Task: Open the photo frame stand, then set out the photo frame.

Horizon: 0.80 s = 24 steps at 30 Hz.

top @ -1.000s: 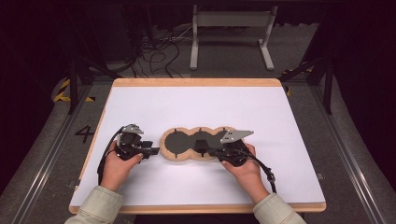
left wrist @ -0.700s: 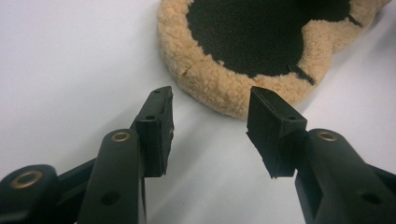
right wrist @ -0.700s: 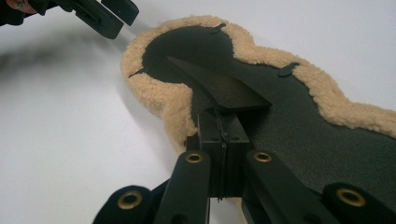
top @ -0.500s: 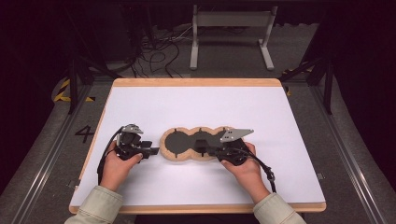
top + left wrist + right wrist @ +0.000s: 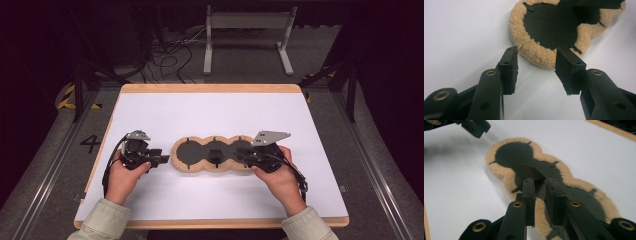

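On a white desk, the right tool, jaws just easing apart, straddles a fleecy three-lobed pad without gripping it. The left tool sits released beside the pad's end.

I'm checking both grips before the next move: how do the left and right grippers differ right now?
The left gripper has its jaws set wide, at the end of the fleecy pad with nothing between them; the right gripper has narrow jaws that have just been opening, astride the pad's near rim. The right gripper carries a grey plate; the left shows none. Both have black jaws.
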Available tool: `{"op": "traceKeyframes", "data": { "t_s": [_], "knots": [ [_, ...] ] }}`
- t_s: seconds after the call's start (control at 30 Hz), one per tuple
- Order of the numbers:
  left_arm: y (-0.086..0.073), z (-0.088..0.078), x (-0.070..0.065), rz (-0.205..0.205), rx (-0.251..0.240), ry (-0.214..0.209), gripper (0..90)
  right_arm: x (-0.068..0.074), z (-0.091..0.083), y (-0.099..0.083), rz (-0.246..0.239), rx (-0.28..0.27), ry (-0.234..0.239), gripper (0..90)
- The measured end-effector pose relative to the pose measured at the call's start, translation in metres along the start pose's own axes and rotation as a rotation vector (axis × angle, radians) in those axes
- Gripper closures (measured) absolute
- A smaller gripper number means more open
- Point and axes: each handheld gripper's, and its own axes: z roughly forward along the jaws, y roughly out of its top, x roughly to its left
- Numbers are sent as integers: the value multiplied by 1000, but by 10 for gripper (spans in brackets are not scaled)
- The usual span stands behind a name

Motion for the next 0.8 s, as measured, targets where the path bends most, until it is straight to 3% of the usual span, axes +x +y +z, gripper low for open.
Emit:
{"op": "traceKeyframes", "data": {
  "t_s": [0.2, 0.4, 0.5, 0.63, 0.8],
  "knots": [
    [3, -1, -1, -10, -9, 8, 525, -11, -14, -3, 28, -35, -36, 745],
    [3, 0, -1, -36, -34, -11, 489, -29, -24, -11, 124, -52, -72, 617],
    [3, 0, 1, -69, -59, -10, 463, -36, -25, -15, 157, -39, -90, 549],
    [2, 3, 2, -63, -54, -20, 455, -43, -22, -21, 166, -20, -89, 473],
    [1, 11, 3, -62, -49, -27, 423, -56, -15, -32, 246, 23, -78, 355]
  ]
}}
